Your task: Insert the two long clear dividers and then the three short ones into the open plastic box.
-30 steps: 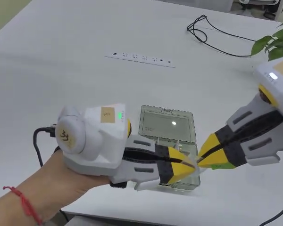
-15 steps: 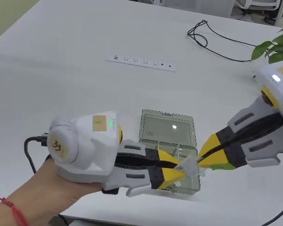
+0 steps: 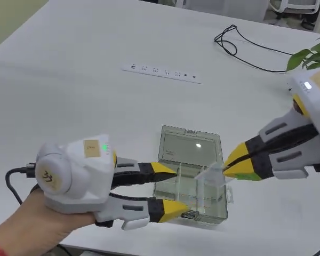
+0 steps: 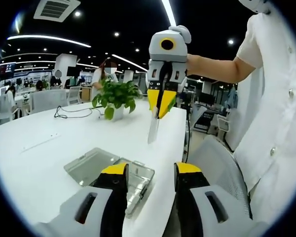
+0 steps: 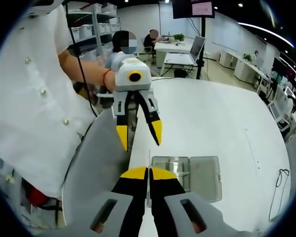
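Observation:
The open clear plastic box [image 3: 194, 200] lies near the table's front edge, its lid [image 3: 191, 144] folded back flat. My right gripper [image 3: 228, 169] comes in from the right, shut on a small clear divider [image 3: 212, 173] held just above the box. In the left gripper view that divider [image 4: 153, 129] hangs from the right gripper [image 4: 161, 109] over the box [image 4: 111, 170]. My left gripper [image 3: 170, 188] stands open at the box's left side, holding nothing. The right gripper view has the left gripper [image 5: 136, 134] with its jaws spread, beyond my own shut jaws [image 5: 148, 173].
A white power strip [image 3: 162, 72] lies at mid-table, a coiled black cable [image 3: 237, 42] at the back right, and a green plant [image 3: 312, 50] at the right edge. The box sits close to the table's front edge. A person's white shirt [image 5: 34, 89] is nearby.
My left gripper has opened, let go of the divider and drawn back to the left. The right gripper keeps hold of the divider above the box.

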